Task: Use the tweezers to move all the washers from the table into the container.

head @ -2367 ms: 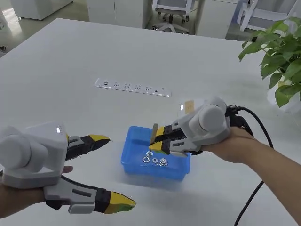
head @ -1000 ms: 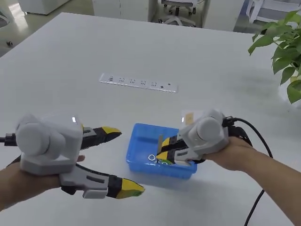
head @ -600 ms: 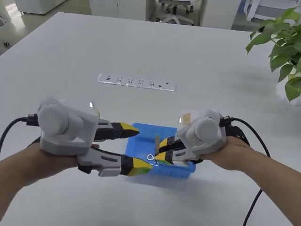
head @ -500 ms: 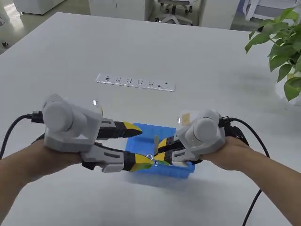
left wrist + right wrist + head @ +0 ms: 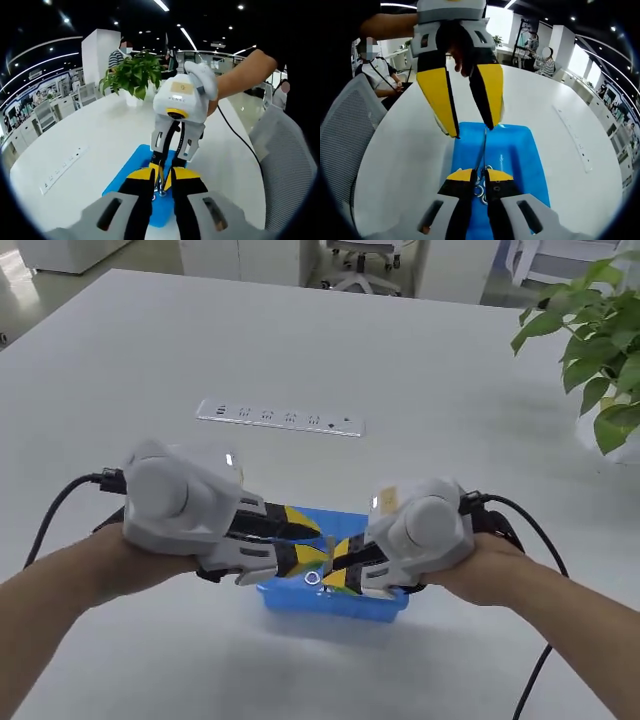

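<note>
Hovering above white table, right tool pinches tweezers; left tool gapes slightly.

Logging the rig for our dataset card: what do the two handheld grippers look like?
Both the left gripper and right gripper have pale grey rounded bodies, black jaws tipped yellow, and each a black cable. Forearms are bare.

Silver washers in blue container, tweezers over it
</note>
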The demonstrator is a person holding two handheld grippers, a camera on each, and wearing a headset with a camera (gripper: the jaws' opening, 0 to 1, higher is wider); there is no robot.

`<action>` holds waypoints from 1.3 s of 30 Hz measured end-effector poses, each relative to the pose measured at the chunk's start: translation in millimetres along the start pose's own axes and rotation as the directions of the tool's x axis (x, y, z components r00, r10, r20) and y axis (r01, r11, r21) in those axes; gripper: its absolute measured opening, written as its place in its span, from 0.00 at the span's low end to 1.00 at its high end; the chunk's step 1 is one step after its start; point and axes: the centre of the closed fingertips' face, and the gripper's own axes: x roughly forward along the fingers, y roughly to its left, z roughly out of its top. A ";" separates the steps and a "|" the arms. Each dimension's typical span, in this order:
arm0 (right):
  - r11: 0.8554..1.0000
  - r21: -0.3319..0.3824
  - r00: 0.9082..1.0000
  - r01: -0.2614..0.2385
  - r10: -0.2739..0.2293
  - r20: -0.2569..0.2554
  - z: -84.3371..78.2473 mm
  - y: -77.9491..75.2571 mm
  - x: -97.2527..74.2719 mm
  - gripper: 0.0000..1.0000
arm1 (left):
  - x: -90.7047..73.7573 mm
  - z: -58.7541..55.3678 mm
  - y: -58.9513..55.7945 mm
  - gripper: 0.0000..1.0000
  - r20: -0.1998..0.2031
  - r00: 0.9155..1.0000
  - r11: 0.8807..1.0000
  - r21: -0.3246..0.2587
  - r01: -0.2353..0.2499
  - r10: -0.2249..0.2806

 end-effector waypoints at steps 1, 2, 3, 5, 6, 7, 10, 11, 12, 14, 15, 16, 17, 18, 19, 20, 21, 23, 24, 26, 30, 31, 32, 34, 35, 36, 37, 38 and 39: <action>1.000 -0.004 1.000 -0.001 0.001 -0.002 0.0 0.2 0.0 0.10 | 0.8 0.0 0.1 0.13 0.000 1.000 1.000 0.006 0.003 -0.003; 1.000 -0.012 1.000 -0.003 0.003 -0.005 0.1 0.4 0.0 0.10 | 1.6 0.3 0.4 0.12 0.000 1.000 1.000 0.012 0.004 -0.004; 1.000 -0.017 1.000 -0.005 0.005 -0.006 0.2 0.5 0.1 0.10 | 2.7 1.2 0.6 0.11 0.003 1.000 1.000 0.012 0.006 -0.006; 1.000 -0.029 1.000 -0.012 0.012 -0.006 0.5 1.0 0.5 0.10 | 5.2 2.2 1.0 0.11 0.003 1.000 1.000 0.016 0.009 -0.009; 0.999 -0.027 1.000 -0.018 0.018 -0.006 0.6 1.5 0.5 0.10 | 6.1 2.0 1.5 0.11 -0.001 1.000 1.000 0.021 0.009 -0.009; 0.999 -0.031 1.000 -0.021 0.020 -0.008 0.4 1.6 0.4 0.10 | 7.1 1.5 1.5 0.11 -0.004 1.000 1.000 0.027 0.013 -0.013; 0.998 -0.048 1.000 -0.028 0.027 -0.013 0.5 2.1 0.1 0.10 | 9.0 0.0 -0.4 0.07 -0.014 0.999 0.999 0.029 0.031 -0.031; 0.998 -0.052 0.999 -0.031 0.030 -0.015 0.3 2.3 0.0 0.10 | 9.3 0.6 -1.4 0.07 -0.012 0.999 0.999 0.029 0.032 -0.032; 0.998 -0.054 0.999 -0.031 0.030 -0.015 0.2 2.4 -0.1 0.10 | 9.4 0.7 -1.8 0.06 -0.012 0.999 0.999 0.032 0.032 -0.032; 0.998 -0.057 0.999 -0.032 0.031 -0.013 0.3 2.4 -0.3 0.10 | 9.4 1.0 -1.9 0.06 -0.014 0.999 0.999 0.036 0.032 -0.032; 0.998 -0.061 0.999 -0.034 0.033 -0.014 0.3 2.7 -0.4 0.10 | 9.2 1.3 -2.5 0.06 -0.015 0.999 0.999 0.035 0.034 -0.034; 0.998 -0.064 1.000 -0.027 0.026 -0.017 0.2 1.5 -0.7 0.11 | 9.2 1.5 -2.8 0.06 -0.016 0.999 0.999 0.034 0.034 -0.034; 0.997 -0.070 0.999 -0.025 0.024 -0.021 -0.3 1.5 -1.0 0.12 | 9.1 1.3 -2.3 0.05 -0.018 0.999 0.999 0.036 0.033 -0.032; 0.997 -0.077 0.999 -0.024 0.023 -0.022 -0.4 1.5 -1.1 0.12 | 8.6 1.0 0.0 0.05 -0.021 1.000 0.999 0.045 0.023 -0.022; 0.997 -0.075 1.000 -0.022 0.020 -0.022 -0.4 1.3 -1.7 0.13 | 8.5 0.9 0.8 0.05 -0.022 1.000 0.999 0.041 0.021 -0.020; 0.997 -0.073 1.000 -0.020 0.019 -0.020 -0.1 1.3 -2.4 0.13 | 8.0 1.1 1.0 0.05 -0.019 1.000 0.999 0.038 0.026 -0.025; 0.997 -0.074 1.000 -0.019 0.017 -0.016 0.2 1.5 -3.7 0.13 | 7.8 1.5 1.5 0.05 -0.019 1.000 0.999 0.042 0.024 -0.023; 0.997 -0.071 1.000 -0.009 0.008 -0.020 -1.1 0.8 -5.6 0.14 | 6.4 3.3 2.8 0.05 -0.017 1.000 0.999 0.043 0.018 -0.017; 0.998 -0.070 1.000 -0.007 0.006 -0.018 -1.2 0.9 -6.5 0.14 | 5.6 4.6 3.5 0.05 -0.014 1.000 0.999 0.043 0.014 -0.013; 0.998 -0.068 1.000 0.002 -0.003 -0.015 -1.4 0.5 -8.6 0.15 | 4.5 6.2 4.3 0.05 -0.010 1.000 0.999 0.050 0.008 -0.008; 0.998 -0.062 1.000 0.011 -0.012 -0.012 -2.1 0.7 -12.4 0.17 | 2.4 7.4 3.4 0.05 -0.011 1.000 0.999 0.051 0.010 -0.010; 0.998 -0.060 1.000 0.014 -0.015 -0.009 -1.4 0.8 -13.8 0.17 | 1.8 7.9 2.3 0.05 -0.010 1.000 0.998 0.053 0.015 -0.015; 0.998 -0.060 1.000 0.016 -0.017 -0.008 -1.2 0.9 -14.5 0.17 | 1.4 8.4 1.7 0.05 -0.010 1.000 0.998 0.055 0.017 -0.016; 0.998 -0.059 1.000 0.015 -0.015 -0.005 -0.3 2.1 -16.0 0.18 | 0.3 10.2 0.3 0.05 -0.009 1.000 0.998 0.061 0.021 -0.021; 0.998 -0.060 1.000 0.017 -0.017 -0.004 0.3 2.2 -16.7 0.18 | -0.2 10.9 0.3 0.05 -0.009 1.000 0.998 0.062 0.021 -0.020; 0.998 -0.061 1.000 0.022 -0.022 -0.002 1.5 2.2 -17.9 0.18 | -1.0 12.4 0.2 0.05 -0.007 1.000 0.998 0.063 0.021 -0.020; 0.998 -0.059 1.000 0.023 -0.023 0.002 2.9 2.5 -18.8 0.18 | -1.6 13.6 0.3 0.05 -0.004 1.000 0.998 0.064 0.021 -0.021; 0.998 -0.056 1.000 0.023 -0.023 0.006 4.3 3.0 -19.7 0.18 | -2.4 15.4 0.1 0.05 -0.002 1.000 0.998 0.066 0.021 -0.021; 0.998 -0.061 1.000 0.024 -0.024 0.007 5.0 3.4 -20.3 0.18 | -2.9 16.4 0.8 0.05 0.000 1.000 0.997 0.070 0.020 -0.020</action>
